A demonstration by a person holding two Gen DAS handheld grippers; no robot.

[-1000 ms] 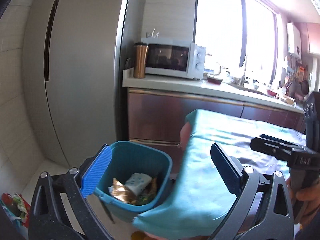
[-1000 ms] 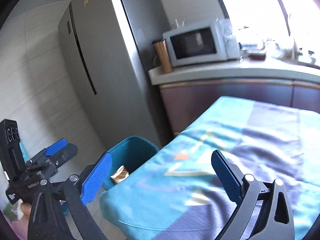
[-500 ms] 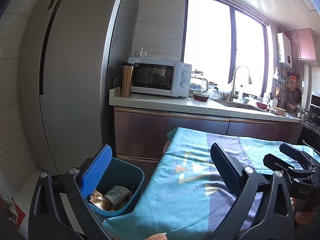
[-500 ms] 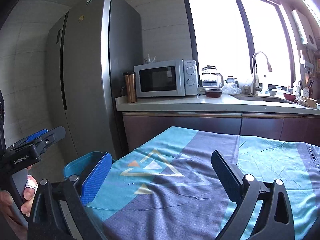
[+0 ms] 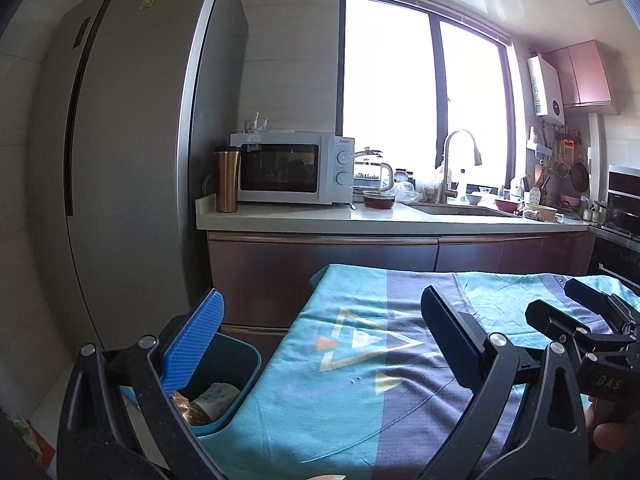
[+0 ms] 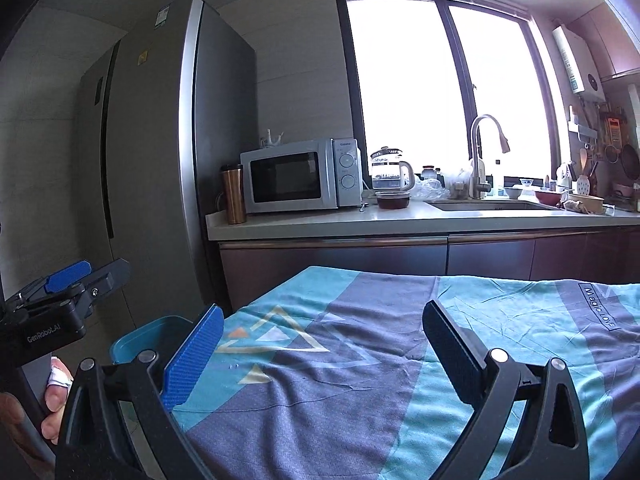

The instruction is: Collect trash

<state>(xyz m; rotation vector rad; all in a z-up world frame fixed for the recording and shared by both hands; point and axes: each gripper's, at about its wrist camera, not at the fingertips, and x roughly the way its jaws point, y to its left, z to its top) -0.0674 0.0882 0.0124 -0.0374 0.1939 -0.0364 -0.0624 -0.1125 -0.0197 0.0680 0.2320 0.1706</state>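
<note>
Teal bin (image 5: pixel 240 364) holding trash (image 5: pixel 216 398) sits just below the left hand-held gripper (image 5: pixel 320 344), both hand-held grippers spread apart, empty.

Strong daylight from window (image 5: pixel 424 108) far ahead of fingers, panes blown out white, no detail outside. Backlit scene: fridge (image 5: pixel 132 160) left of fingers dim grey, cabinet fronts (image 6: pixel 332 264) in shade. Soft sheen on countertop (image 5: pixel 320 216). Cloth (image 6: pixel 360 360) between fingers evenly lit, sharp. Fisheye bends frame edges, dark vignette in corners. No motion blur.
</note>
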